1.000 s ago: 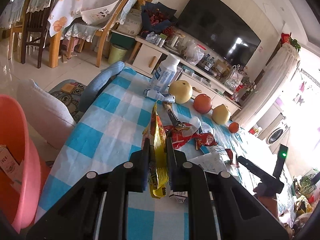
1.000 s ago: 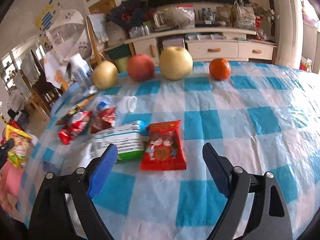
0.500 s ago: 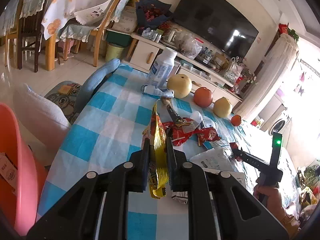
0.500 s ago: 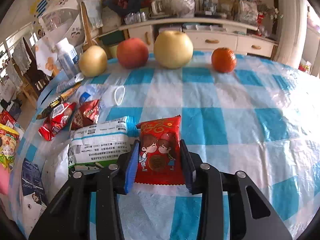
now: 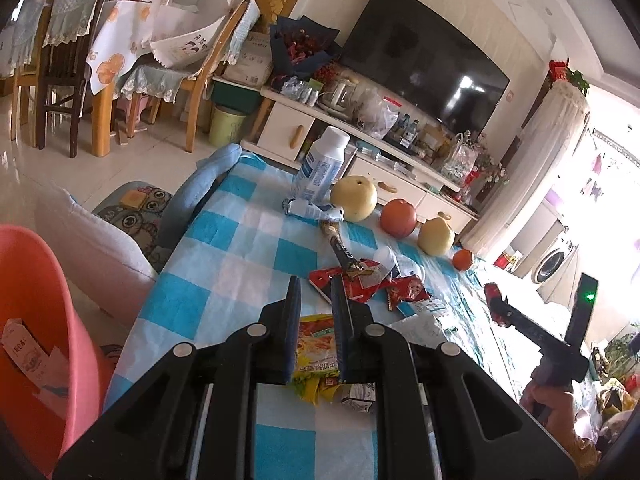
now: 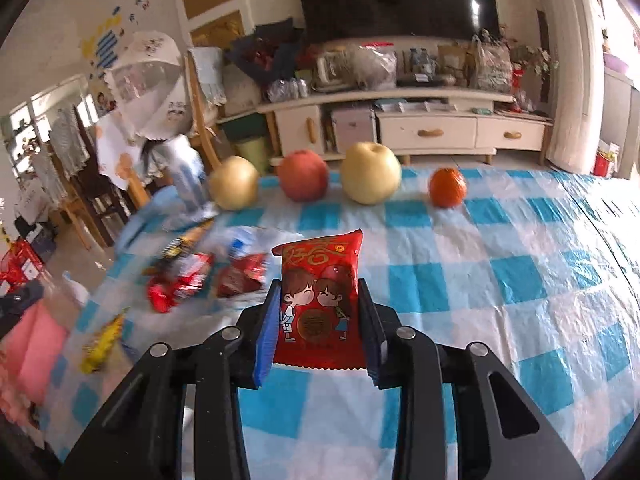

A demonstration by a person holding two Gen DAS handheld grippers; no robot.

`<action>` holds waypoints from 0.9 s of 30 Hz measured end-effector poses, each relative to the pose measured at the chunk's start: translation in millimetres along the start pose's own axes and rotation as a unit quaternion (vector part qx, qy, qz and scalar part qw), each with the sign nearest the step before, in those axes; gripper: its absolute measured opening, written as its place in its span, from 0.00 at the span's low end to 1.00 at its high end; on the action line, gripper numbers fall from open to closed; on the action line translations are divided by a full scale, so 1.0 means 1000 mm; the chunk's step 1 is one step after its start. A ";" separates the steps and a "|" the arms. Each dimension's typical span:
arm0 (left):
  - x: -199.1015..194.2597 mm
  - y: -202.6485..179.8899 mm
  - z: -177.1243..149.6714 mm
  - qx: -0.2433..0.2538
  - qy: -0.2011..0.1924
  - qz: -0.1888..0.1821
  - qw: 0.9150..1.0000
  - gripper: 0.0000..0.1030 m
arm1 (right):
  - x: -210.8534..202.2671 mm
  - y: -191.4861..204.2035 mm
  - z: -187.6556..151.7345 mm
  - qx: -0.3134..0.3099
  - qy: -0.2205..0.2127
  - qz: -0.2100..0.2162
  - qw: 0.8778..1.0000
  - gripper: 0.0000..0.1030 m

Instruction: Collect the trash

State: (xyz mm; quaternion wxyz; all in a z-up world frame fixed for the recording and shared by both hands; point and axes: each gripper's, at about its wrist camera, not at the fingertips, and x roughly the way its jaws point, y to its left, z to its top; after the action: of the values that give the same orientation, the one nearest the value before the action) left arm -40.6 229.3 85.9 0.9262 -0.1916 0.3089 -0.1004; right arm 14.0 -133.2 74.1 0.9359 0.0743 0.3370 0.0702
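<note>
My left gripper [image 5: 317, 304] is shut on a yellow snack wrapper [image 5: 316, 344], which sags low between the jaws, over the near edge of the blue-checked table [image 5: 240, 248]. My right gripper [image 6: 319, 284] is shut on a red cartoon snack packet [image 6: 320, 280] and holds it upright above the table [image 6: 500, 280]. In the left wrist view the right gripper [image 5: 496, 300] shows at the right with the red packet [image 5: 491, 291]. More wrappers [image 5: 360, 280] lie mid-table. A pink basin [image 5: 32, 300] with cartons in it stands at my left.
A white bottle [image 5: 322, 164], a crushed blue-white packet [image 5: 312, 212] and a dark bar wrapper [image 5: 340, 248] lie at the far end. Two pears, an apple [image 6: 303, 176] and an orange [image 6: 447, 187] line the far edge. A person's hand [image 5: 552, 400] grips the right tool.
My right gripper closed on the red packet and lifted it off the table. The yellow wrapper in my left gripper dropped from standing tall to sagging low between the jaws.
</note>
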 end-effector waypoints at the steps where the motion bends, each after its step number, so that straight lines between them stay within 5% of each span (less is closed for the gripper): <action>1: 0.003 0.001 -0.001 0.002 0.010 -0.006 1.000 0.16 | -0.004 0.006 0.001 -0.002 -0.002 0.006 1.000 0.36; 4: 0.016 0.000 -0.008 0.011 0.042 -0.011 0.999 0.23 | -0.015 0.022 0.001 -0.013 -0.009 0.020 1.000 0.36; 6: 0.032 0.001 -0.013 0.004 0.074 -0.004 0.997 0.65 | -0.022 0.032 -0.001 -0.019 -0.013 0.028 0.999 0.36; 7: 0.040 0.000 -0.016 0.000 0.090 0.009 0.996 0.71 | -0.026 0.036 -0.002 -0.021 -0.015 0.034 0.999 0.36; 12: 0.064 -0.012 -0.022 -0.001 0.118 0.016 0.993 0.81 | -0.033 0.053 -0.008 -0.038 -0.016 0.054 0.998 0.36; 18: 0.097 -0.015 -0.033 -0.008 0.165 0.059 0.984 0.81 | -0.031 0.067 -0.015 -0.059 -0.009 0.067 0.996 0.36; 21: 0.099 -0.013 -0.033 -0.022 0.159 0.058 0.985 0.80 | -0.029 0.070 -0.017 -0.058 -0.003 0.076 0.995 0.36; 27: 0.095 -0.013 -0.034 -0.029 0.153 0.046 0.987 0.48 | -0.033 0.082 -0.019 -0.070 -0.007 0.086 0.994 0.36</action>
State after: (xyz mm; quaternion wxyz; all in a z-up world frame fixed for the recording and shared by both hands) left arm 13.1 178.9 15.6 0.8658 -0.1864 0.4580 -0.0763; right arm -30.1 -57.0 96.0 0.9317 0.0375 0.3171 0.1732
